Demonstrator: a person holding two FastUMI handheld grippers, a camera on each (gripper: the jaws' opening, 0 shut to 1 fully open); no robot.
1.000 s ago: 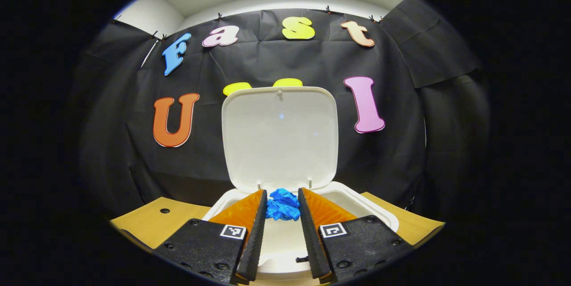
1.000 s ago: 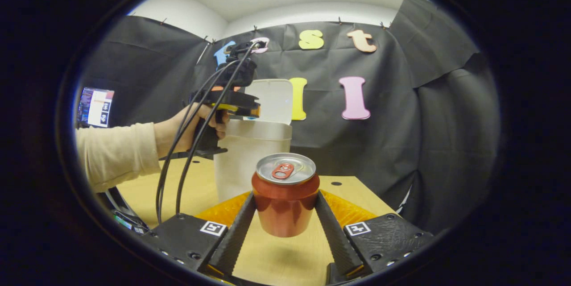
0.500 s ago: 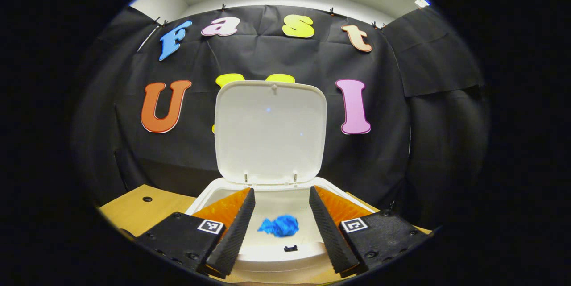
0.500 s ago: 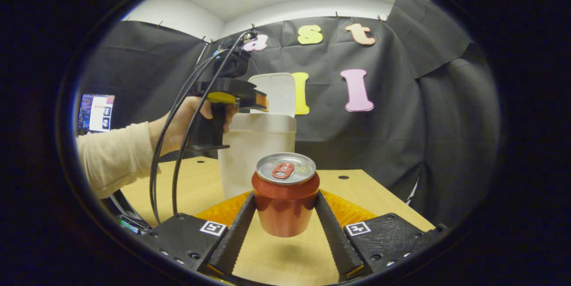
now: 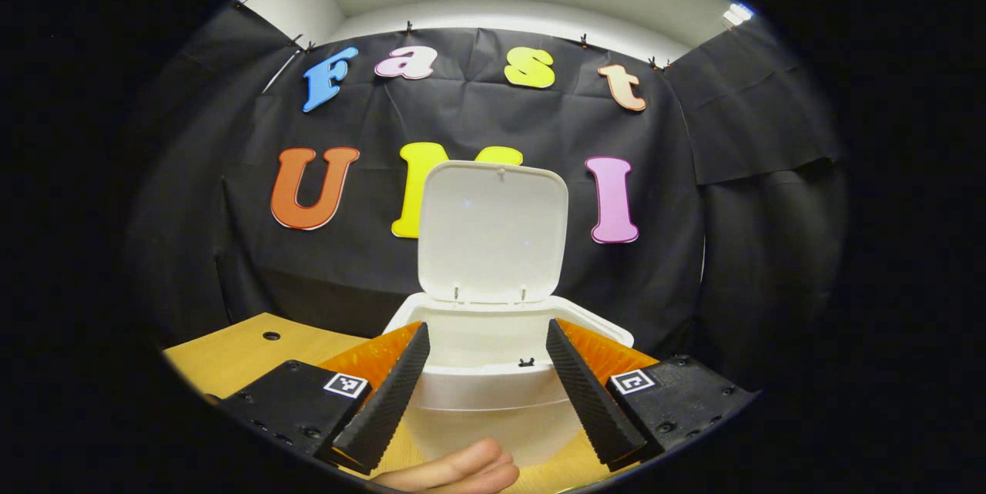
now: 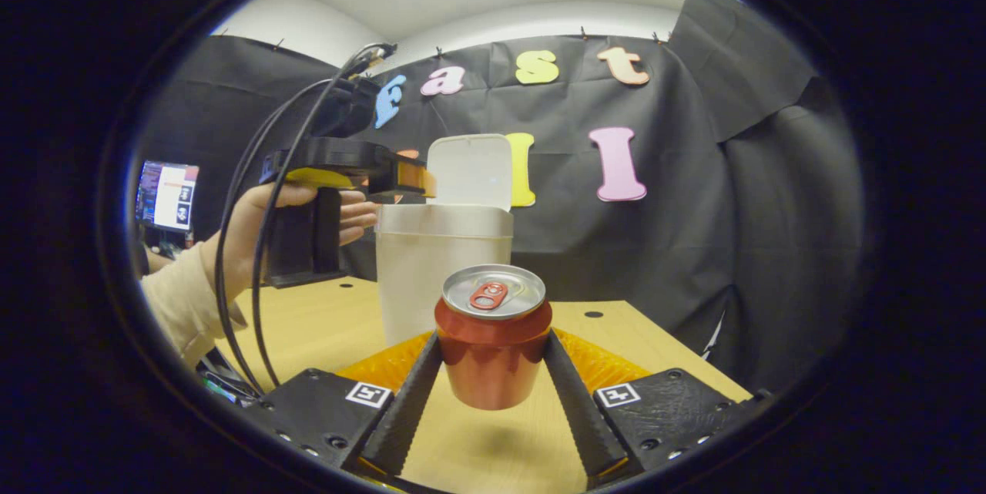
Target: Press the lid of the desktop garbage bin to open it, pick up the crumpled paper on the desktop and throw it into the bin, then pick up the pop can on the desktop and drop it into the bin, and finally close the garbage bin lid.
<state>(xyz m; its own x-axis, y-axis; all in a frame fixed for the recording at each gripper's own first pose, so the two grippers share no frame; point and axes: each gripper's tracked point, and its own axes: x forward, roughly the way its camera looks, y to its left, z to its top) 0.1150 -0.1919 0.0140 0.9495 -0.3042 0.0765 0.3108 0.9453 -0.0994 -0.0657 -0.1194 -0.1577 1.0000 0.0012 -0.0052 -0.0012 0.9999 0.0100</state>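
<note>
Our right gripper (image 6: 493, 371) is clamped on the pop can (image 6: 493, 344), both fingers pressing its sides, above the desktop (image 6: 477, 448). Our left gripper (image 5: 487, 374) stands spread with nothing between its fingers, facing the garbage bin (image 5: 493, 401), whose lid (image 5: 493, 232) stands upright.

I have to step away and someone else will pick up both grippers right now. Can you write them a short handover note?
Left claw: open, nothing between its fingers, held in front of the bin.
Right claw: shut on the pop can, upright and lifted off the desktop, short of the bin.
Bin lid: up. I cannot see inside the bin for the crumpled paper from here.
Done: lid opened, can picked up.
Left: carry the can over the opening, drop it in, then close the lid.
</note>
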